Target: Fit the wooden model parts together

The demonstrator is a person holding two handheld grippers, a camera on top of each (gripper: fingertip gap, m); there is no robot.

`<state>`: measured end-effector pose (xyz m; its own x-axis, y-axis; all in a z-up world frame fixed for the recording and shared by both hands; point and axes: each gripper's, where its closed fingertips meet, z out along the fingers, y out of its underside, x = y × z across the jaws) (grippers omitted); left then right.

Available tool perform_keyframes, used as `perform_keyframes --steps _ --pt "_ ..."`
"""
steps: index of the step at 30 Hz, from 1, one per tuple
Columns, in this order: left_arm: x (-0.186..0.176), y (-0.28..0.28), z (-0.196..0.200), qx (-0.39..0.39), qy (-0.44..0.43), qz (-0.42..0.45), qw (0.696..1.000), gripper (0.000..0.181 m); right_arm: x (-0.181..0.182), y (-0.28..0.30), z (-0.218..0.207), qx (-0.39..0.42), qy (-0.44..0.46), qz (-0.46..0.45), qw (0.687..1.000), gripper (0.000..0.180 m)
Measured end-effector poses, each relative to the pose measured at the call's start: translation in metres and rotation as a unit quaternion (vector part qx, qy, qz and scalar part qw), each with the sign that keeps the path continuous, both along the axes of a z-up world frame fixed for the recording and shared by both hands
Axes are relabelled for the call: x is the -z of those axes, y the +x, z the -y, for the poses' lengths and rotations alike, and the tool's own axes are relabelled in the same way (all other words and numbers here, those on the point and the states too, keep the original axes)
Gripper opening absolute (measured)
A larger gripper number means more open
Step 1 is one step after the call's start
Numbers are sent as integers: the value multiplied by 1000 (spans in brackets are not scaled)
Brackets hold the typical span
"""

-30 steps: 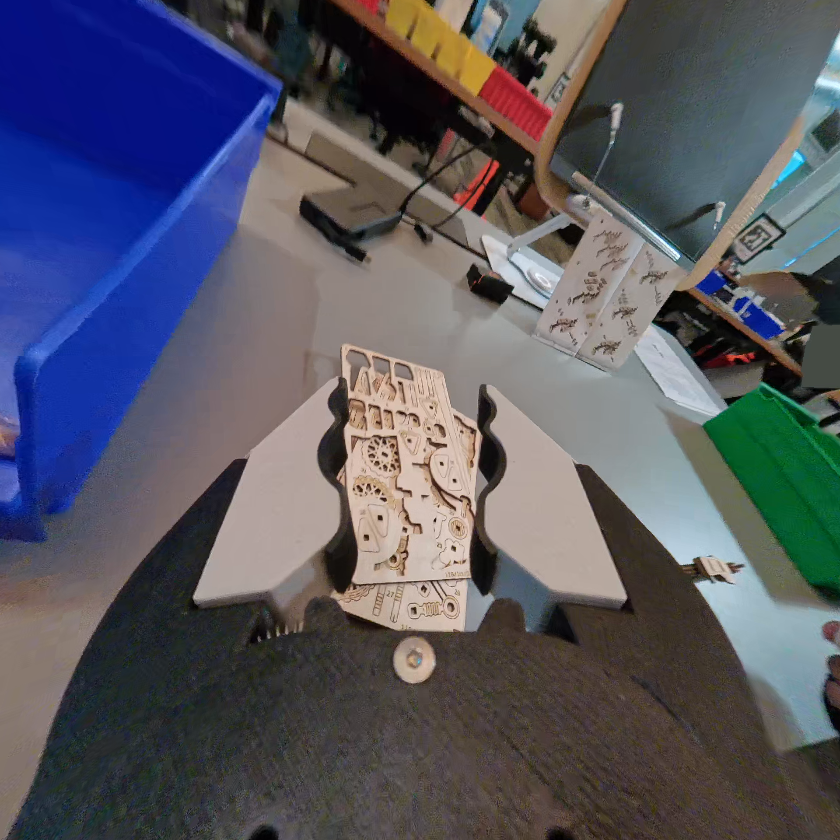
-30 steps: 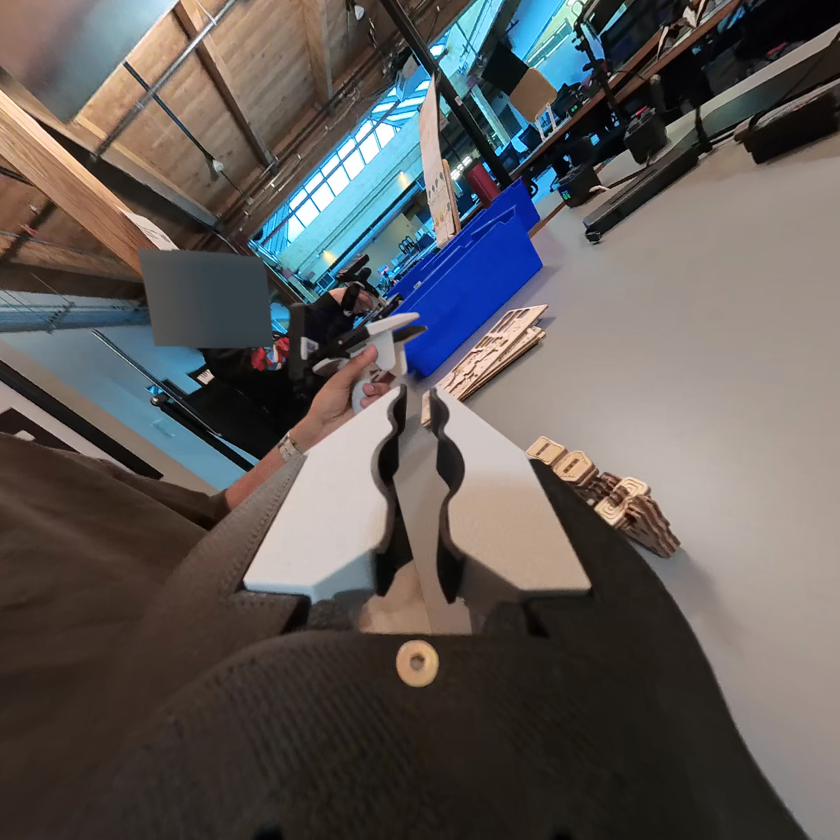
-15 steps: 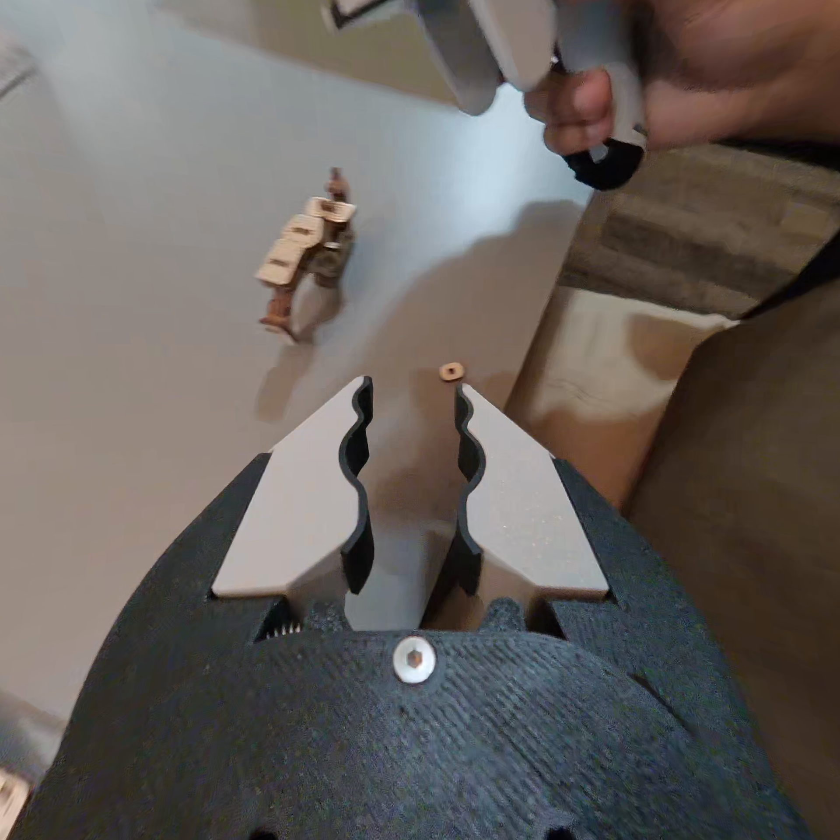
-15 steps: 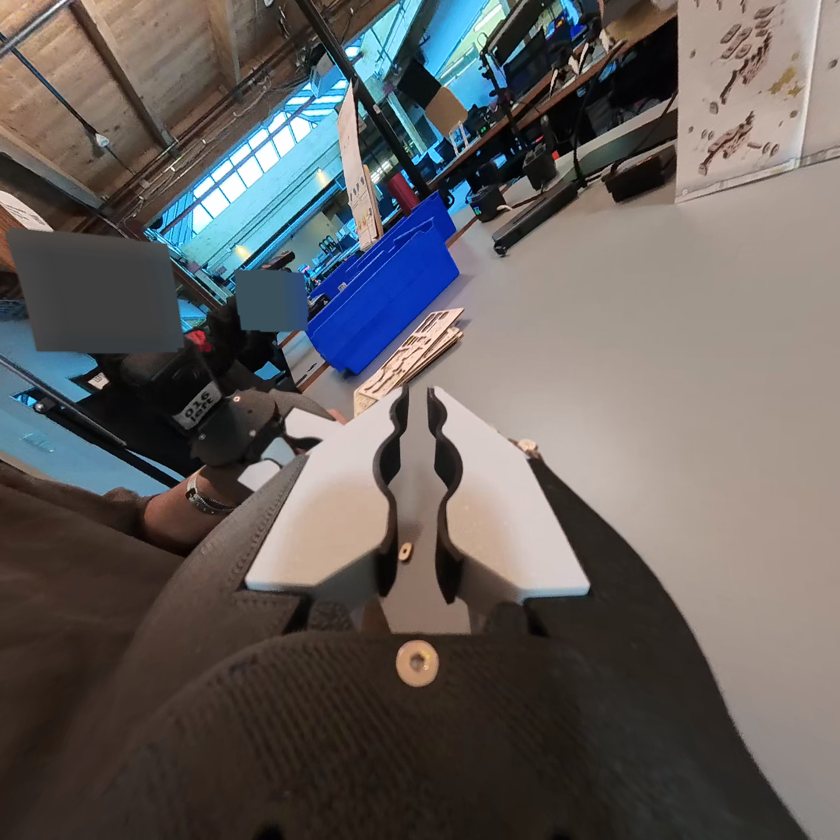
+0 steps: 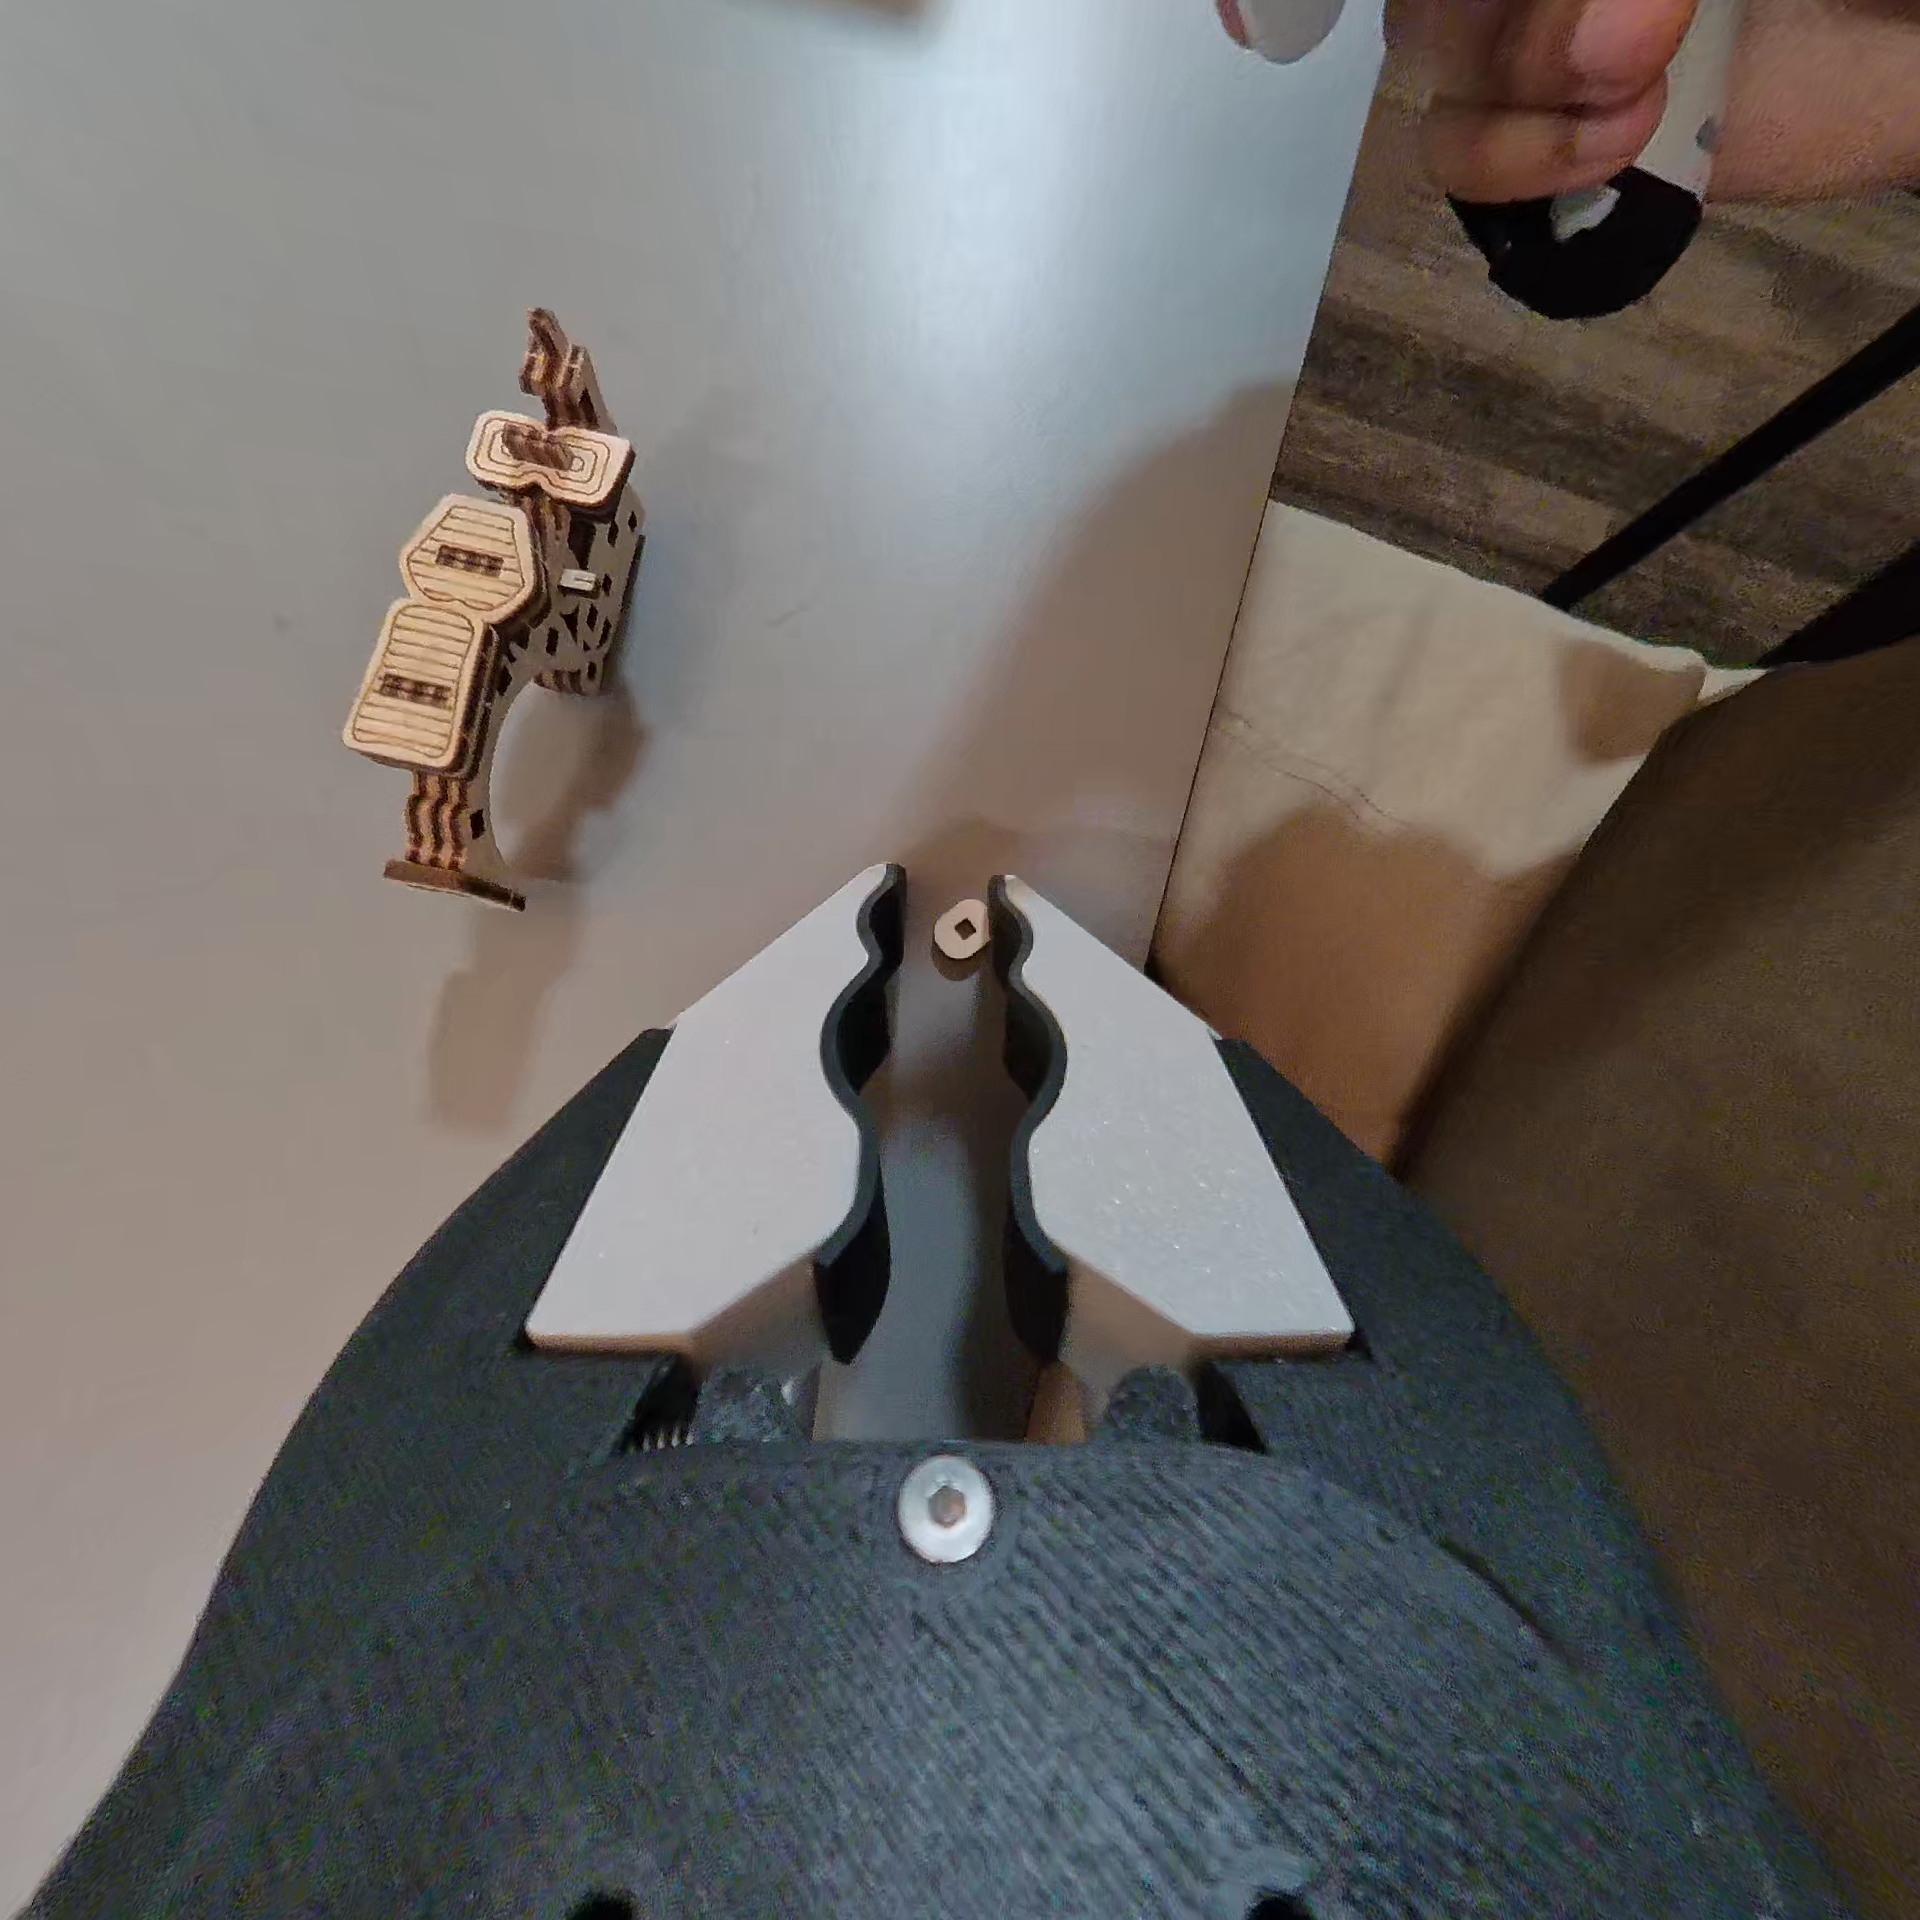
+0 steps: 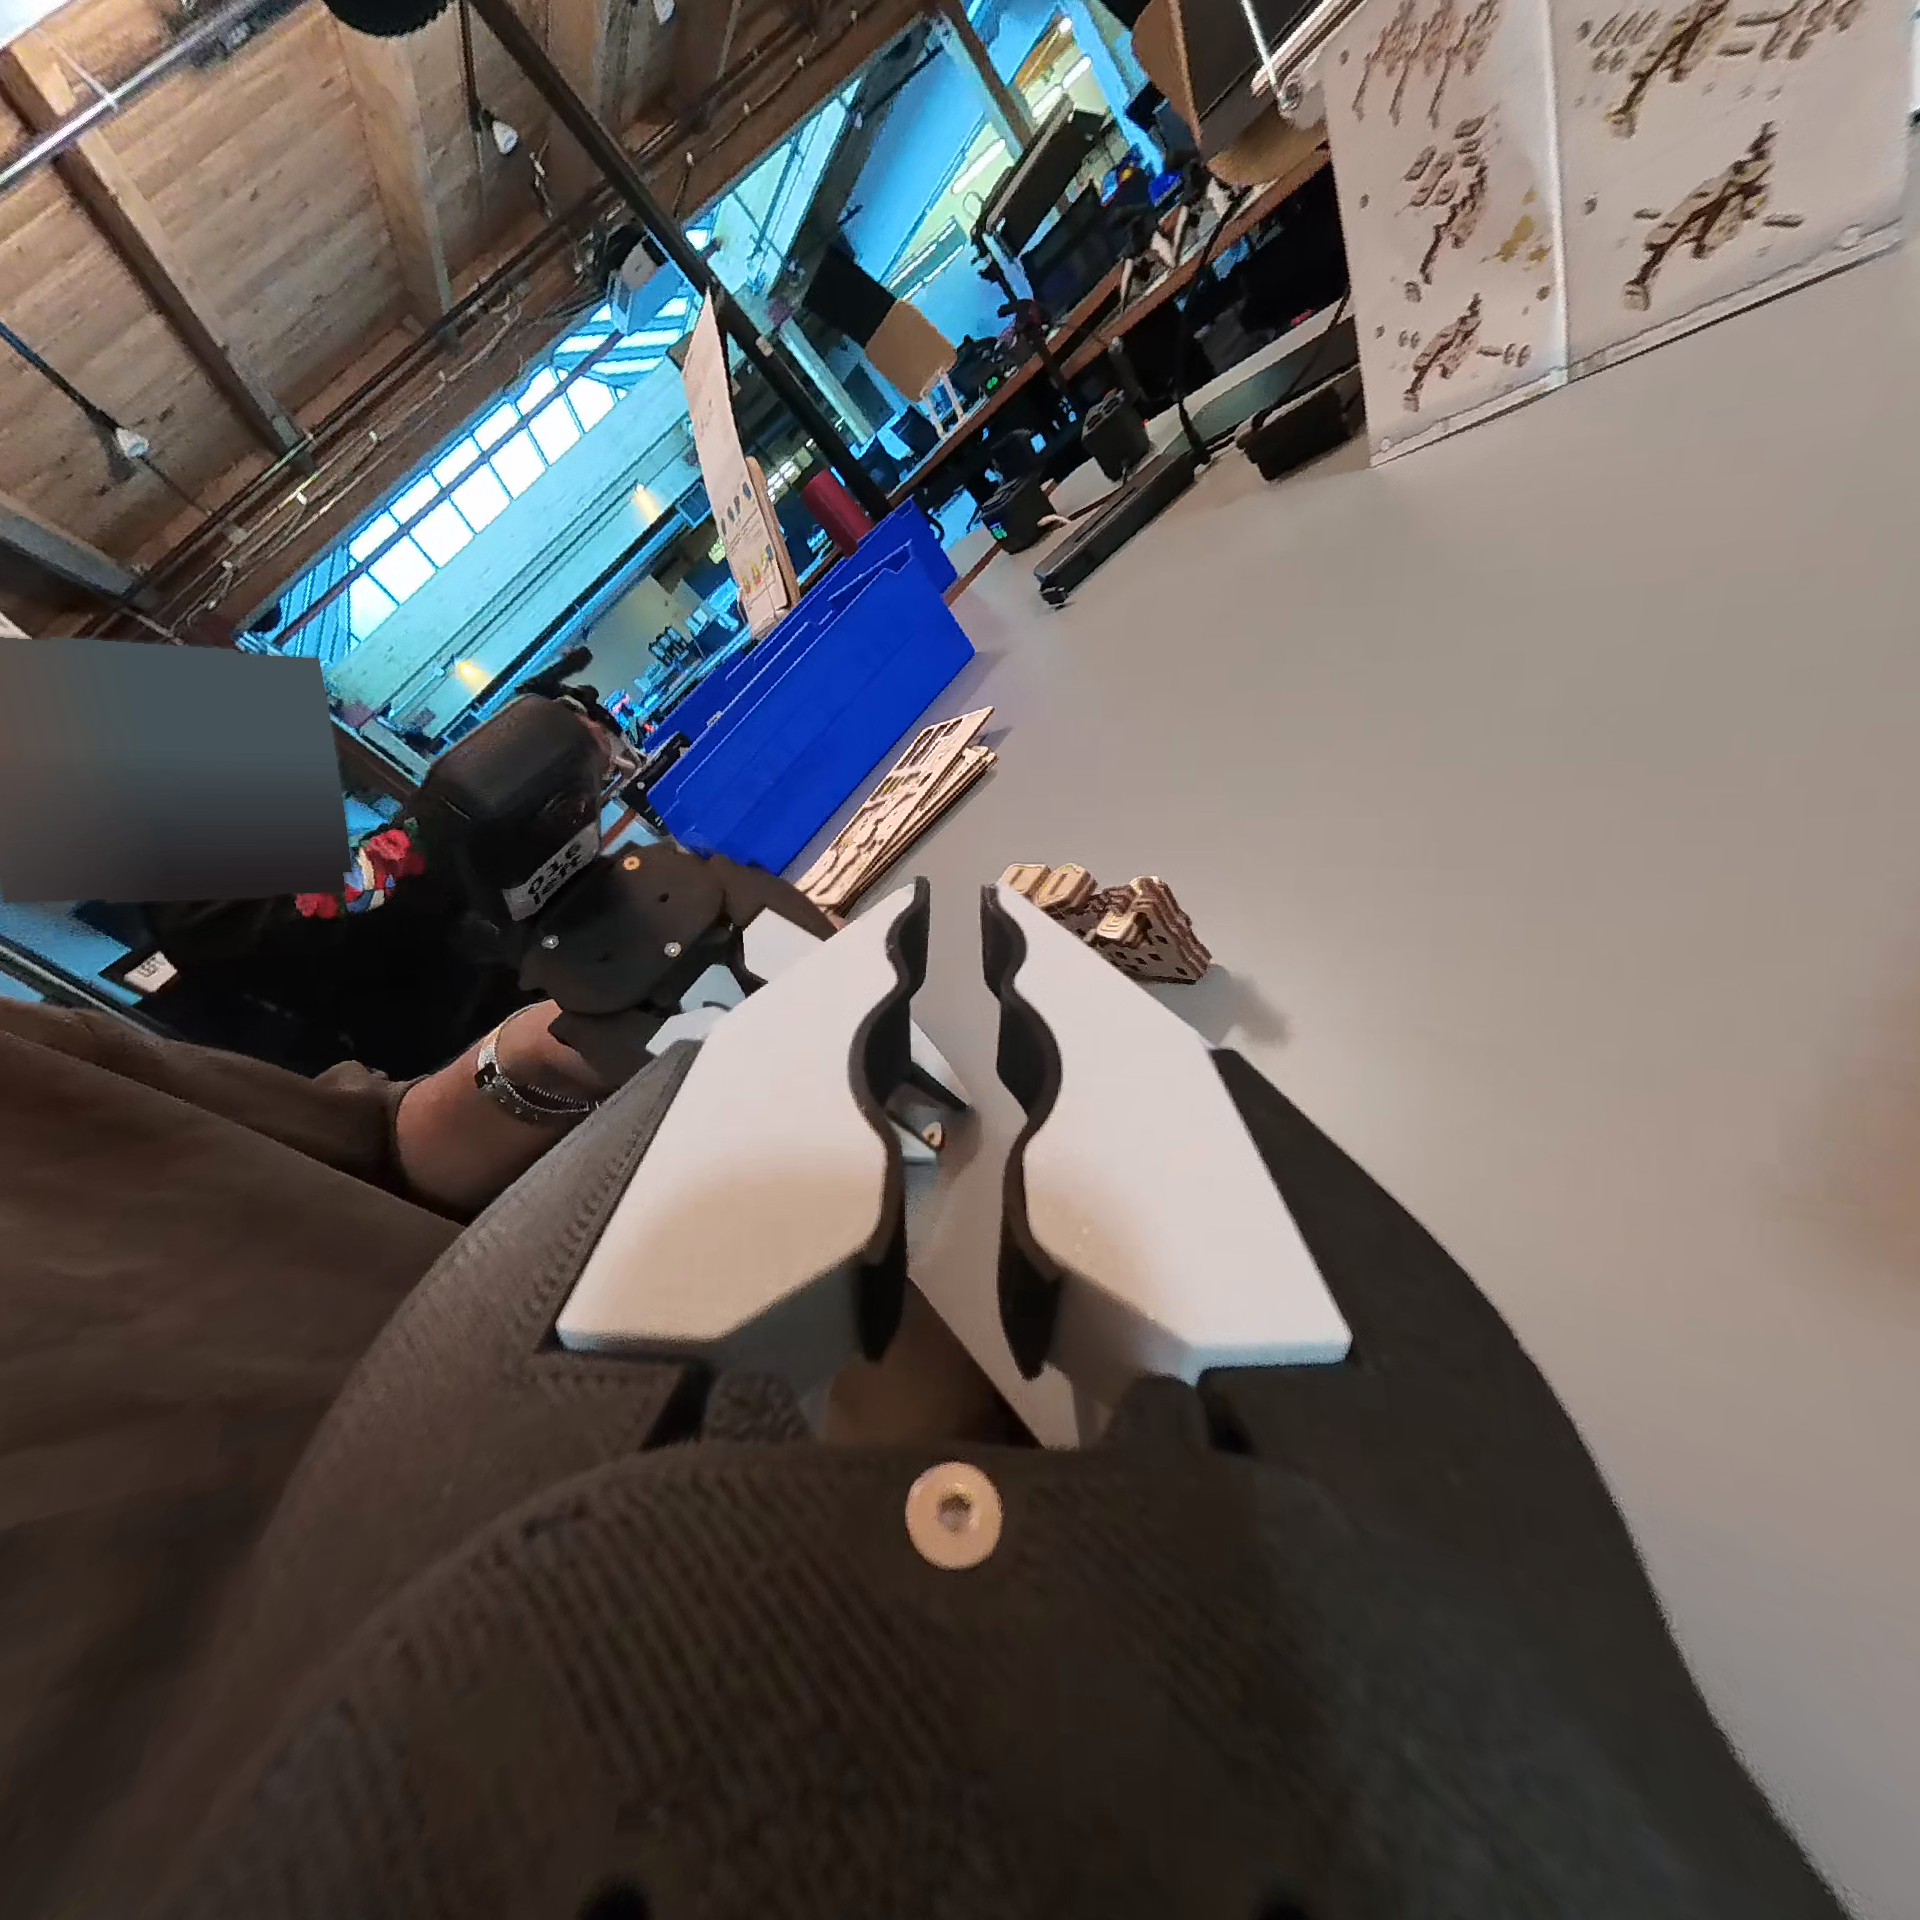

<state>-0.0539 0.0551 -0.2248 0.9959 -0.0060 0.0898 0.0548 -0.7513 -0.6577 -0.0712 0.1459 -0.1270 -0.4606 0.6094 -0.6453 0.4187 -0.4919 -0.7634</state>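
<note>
Pointing straight down at the grey table (image 5: 312,208), the left gripper (image 5: 945,899) has its jaws slightly apart with a tiny wooden washer (image 5: 958,923) lying between the tips, not pinched. The half-built wooden model (image 5: 488,623) sits off to its left. Tilted low over the table, the right gripper (image 6: 954,902) is empty, jaws narrowly parted.

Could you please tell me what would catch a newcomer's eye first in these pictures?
Probably the half-built wooden model, lying on its side on the grey table to the left of the left gripper. Next, the tiny wooden washer on the table near its edge, framed between that gripper's open jaws. From the right gripper, a blue bin with flat wooden sheets beside it stands out.
</note>
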Motion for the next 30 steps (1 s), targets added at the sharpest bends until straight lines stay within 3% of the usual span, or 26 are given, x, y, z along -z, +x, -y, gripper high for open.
perform_keyframes --steps 9,17,22,26,30 --pt "1 3 7 40 -22 7 999 11 0 5 -5 7 -14 3 1000 8" --pt "-8 0 7 21 16 19 999 9 2 -1 3 -11 -21 8 1000 9" --pt "-34 -11 3 -36 106 101 989 9 2 -6 10 -24 -18 9 1000 9" --pt "-76 -20 -1 -70 250 177 949 9 1 -8 19 -39 -9 3 999 9" --pt "-98 -18 2 -66 312 188 929 9 -2 -7 33 -63 21 -15 998 9"
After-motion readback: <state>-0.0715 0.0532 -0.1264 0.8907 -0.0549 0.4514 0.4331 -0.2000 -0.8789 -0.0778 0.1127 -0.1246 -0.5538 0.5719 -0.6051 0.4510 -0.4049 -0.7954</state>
